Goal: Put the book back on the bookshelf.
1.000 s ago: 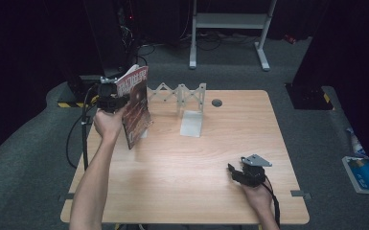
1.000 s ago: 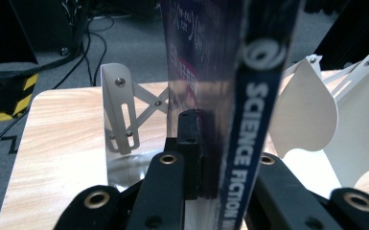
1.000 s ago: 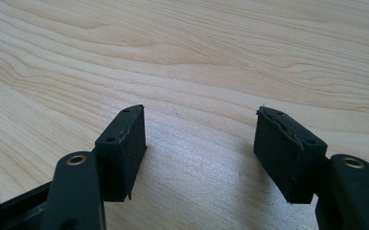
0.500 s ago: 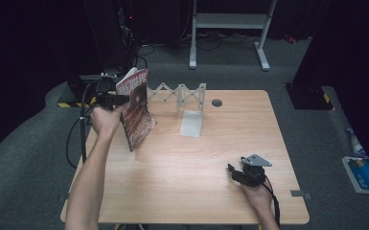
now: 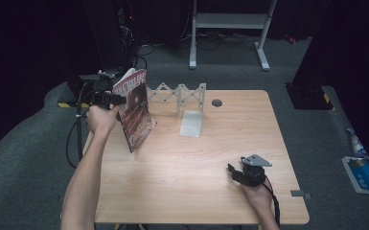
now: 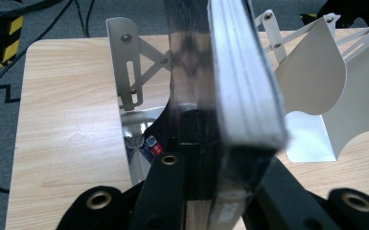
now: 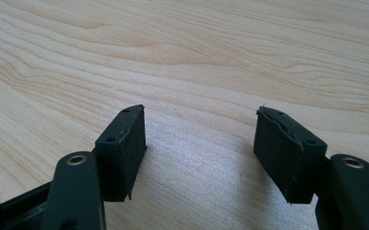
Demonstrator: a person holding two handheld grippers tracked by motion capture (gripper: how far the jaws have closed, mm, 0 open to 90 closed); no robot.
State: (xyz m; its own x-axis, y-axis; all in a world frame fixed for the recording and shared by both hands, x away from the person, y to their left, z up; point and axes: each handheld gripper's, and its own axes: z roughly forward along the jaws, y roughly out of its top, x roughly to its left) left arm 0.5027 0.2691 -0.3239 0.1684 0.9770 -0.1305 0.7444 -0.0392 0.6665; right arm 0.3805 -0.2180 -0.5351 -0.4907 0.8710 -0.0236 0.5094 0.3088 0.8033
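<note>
Held upright in closed left claw (image 5: pixel 117 99), book (image 5: pixel 135 109) with rack (image 5: pixel 179 94) just beyond, nearer than open, empty right claw (image 7: pixel 199 153).

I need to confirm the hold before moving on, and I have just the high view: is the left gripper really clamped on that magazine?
Observer: Yes. In the left gripper view the left gripper has both jaws pressed on the magazine near its spine.
Operator: What lies straight past it?
Observer: The metal rack, with a bare divider plate to the magazine's left.
Operator: Is the other gripper holding anything?
Observer: No. The right gripper has its jaws apart over bare table.
</note>
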